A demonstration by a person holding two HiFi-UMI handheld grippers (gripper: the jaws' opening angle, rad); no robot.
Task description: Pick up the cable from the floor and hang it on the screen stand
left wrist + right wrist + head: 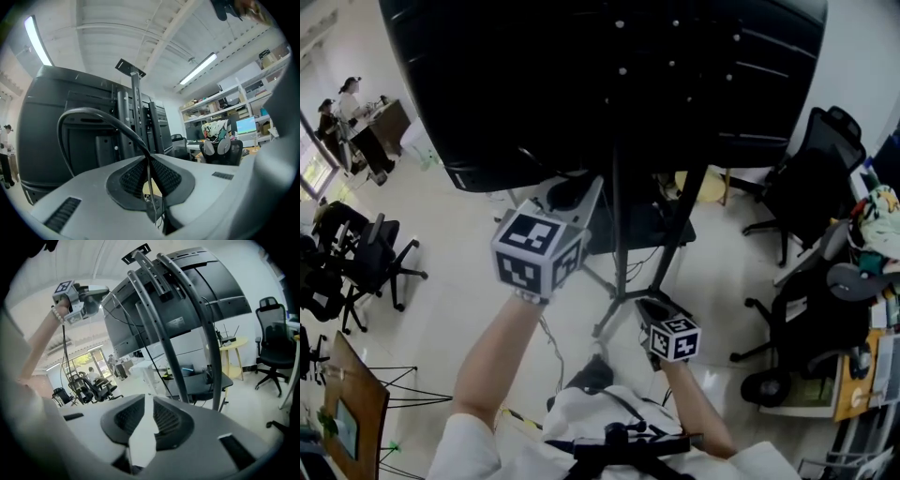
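Clamping cable [84, 109], left gripper [149, 164] near screen stand [161, 333], right gripper [149, 411] jaws apart, office chairs [370, 258] around

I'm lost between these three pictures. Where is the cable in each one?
Left gripper view: the cable arcs up-left from the left tongs, pinched at centre.
Right gripper view: it hangs from those tongs, upper left.
Head view: seemingly a faint strand under those tongs, left of centre.
Shared landmark: the big black screen.
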